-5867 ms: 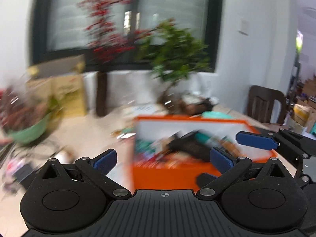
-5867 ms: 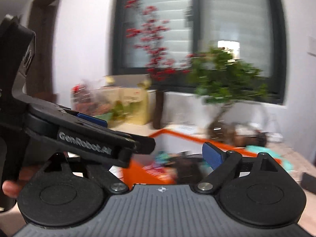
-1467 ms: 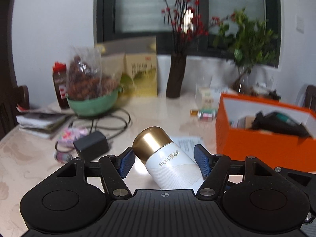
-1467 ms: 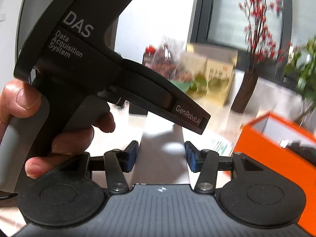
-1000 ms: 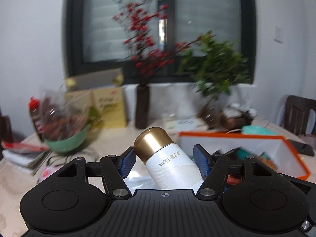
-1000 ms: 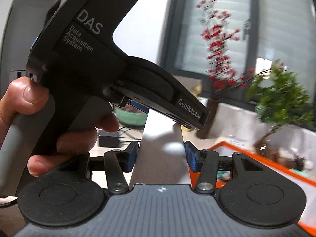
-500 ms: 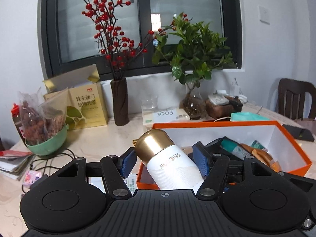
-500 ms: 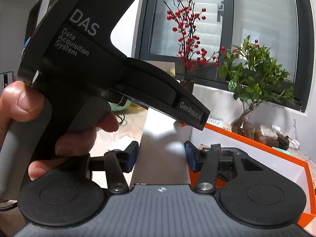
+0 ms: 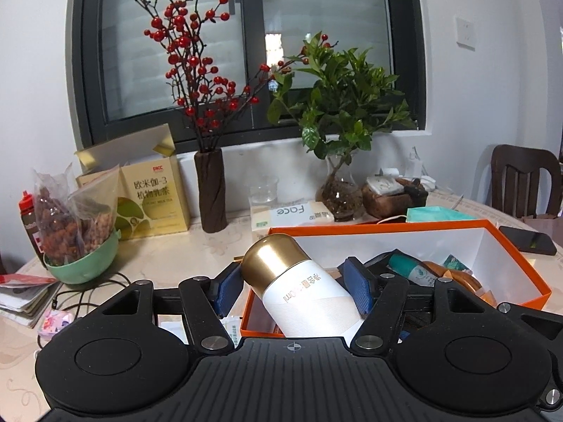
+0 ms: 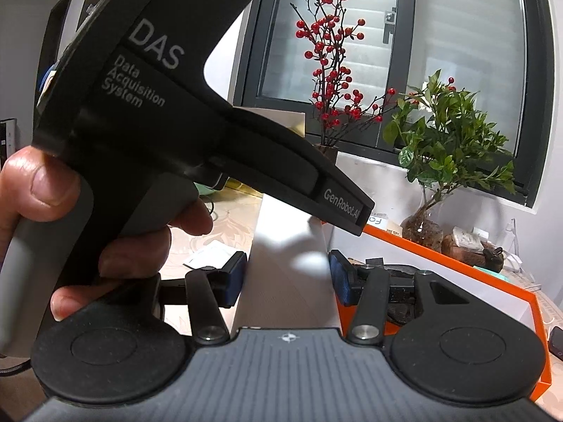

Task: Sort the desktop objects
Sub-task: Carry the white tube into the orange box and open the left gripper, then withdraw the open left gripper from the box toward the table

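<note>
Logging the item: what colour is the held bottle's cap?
Gold, on a white bottle; clearest in the left wrist view.

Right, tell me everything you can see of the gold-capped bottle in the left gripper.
The bottle is a white cylinder with a rounded, shiny gold cap and a line of gold print down its side. It looks like smooth plastic or coated glass. It is tilted, cap up and leaning left, clamped between the blue pads of the left gripper, above the near left corner of the orange box. Its base is hidden behind the gripper body.
</note>
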A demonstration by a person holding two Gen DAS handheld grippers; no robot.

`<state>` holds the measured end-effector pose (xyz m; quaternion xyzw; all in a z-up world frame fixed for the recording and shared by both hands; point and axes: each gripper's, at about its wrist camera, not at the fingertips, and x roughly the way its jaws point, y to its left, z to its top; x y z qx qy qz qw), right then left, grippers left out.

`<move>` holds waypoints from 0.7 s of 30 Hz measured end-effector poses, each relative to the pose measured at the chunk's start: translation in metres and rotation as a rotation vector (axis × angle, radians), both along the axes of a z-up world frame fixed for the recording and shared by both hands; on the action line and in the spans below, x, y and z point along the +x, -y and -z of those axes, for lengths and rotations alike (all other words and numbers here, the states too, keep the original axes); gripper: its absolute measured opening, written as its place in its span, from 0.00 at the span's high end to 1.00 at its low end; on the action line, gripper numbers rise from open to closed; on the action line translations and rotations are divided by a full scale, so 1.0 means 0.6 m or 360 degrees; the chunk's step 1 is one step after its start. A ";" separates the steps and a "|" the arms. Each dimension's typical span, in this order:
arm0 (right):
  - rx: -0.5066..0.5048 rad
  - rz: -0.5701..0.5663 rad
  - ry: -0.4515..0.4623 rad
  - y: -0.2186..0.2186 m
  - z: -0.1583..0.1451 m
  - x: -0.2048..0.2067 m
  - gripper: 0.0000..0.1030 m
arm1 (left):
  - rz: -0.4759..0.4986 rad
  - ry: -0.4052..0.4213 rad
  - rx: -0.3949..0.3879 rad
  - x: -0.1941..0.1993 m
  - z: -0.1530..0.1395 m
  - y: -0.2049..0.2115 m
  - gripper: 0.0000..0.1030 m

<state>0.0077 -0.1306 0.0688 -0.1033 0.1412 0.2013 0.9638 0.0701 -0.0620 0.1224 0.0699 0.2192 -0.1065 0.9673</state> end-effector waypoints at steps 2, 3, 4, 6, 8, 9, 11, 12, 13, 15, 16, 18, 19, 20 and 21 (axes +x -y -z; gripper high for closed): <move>-0.0018 0.0024 0.0017 -0.004 0.000 -0.004 0.46 | 0.0023 0.0026 0.0007 -0.003 -0.001 -0.001 0.38; -0.0027 0.0042 0.0024 -0.006 -0.001 -0.007 0.46 | 0.0041 0.0038 0.0010 -0.005 -0.001 -0.001 0.38; -0.0038 0.0062 0.0032 -0.009 -0.002 -0.010 0.46 | 0.0059 0.0049 0.0010 -0.007 -0.002 -0.002 0.39; -0.0064 0.0111 0.0057 -0.016 -0.005 -0.017 0.46 | 0.0087 0.0068 0.0013 -0.009 -0.002 -0.002 0.49; -0.0091 0.0163 0.0079 -0.022 -0.008 -0.023 0.58 | 0.0093 0.0069 0.0006 -0.008 -0.002 -0.002 0.52; -0.0108 0.0161 0.0090 -0.024 -0.010 -0.026 0.89 | 0.0103 0.0059 -0.0019 -0.008 -0.002 -0.001 0.49; -0.0048 0.0175 0.0071 -0.020 -0.023 -0.029 1.00 | 0.0159 0.0060 -0.0004 -0.010 0.004 0.014 0.48; -0.0018 0.0171 0.0024 -0.014 -0.031 -0.025 1.00 | 0.0154 0.0079 0.0009 -0.012 0.008 0.024 0.47; 0.0014 0.0163 -0.0030 -0.006 -0.033 -0.018 1.00 | 0.0151 0.0077 0.0022 -0.009 0.009 0.033 0.47; 0.0043 0.0232 -0.0042 0.012 -0.030 -0.006 1.00 | 0.0155 0.0012 -0.0036 0.004 0.007 0.038 0.46; 0.0067 0.0252 -0.0060 0.024 -0.030 0.001 0.99 | 0.0149 -0.0014 -0.0070 0.010 0.004 0.037 0.46; 0.0195 0.0198 -0.0157 0.061 -0.032 0.008 0.98 | 0.0132 -0.0018 -0.0104 0.014 -0.002 0.029 0.46; 0.0268 0.0159 -0.0185 0.080 -0.034 0.008 0.84 | 0.0122 -0.0008 -0.0114 0.013 -0.004 0.022 0.45; 0.0331 0.0127 -0.0204 0.098 -0.036 0.005 0.54 | 0.0109 -0.0005 -0.0121 0.012 -0.006 0.013 0.45; 0.0407 0.0103 -0.0212 0.116 -0.038 0.001 0.36 | 0.0095 -0.0008 -0.0119 0.011 -0.007 0.003 0.44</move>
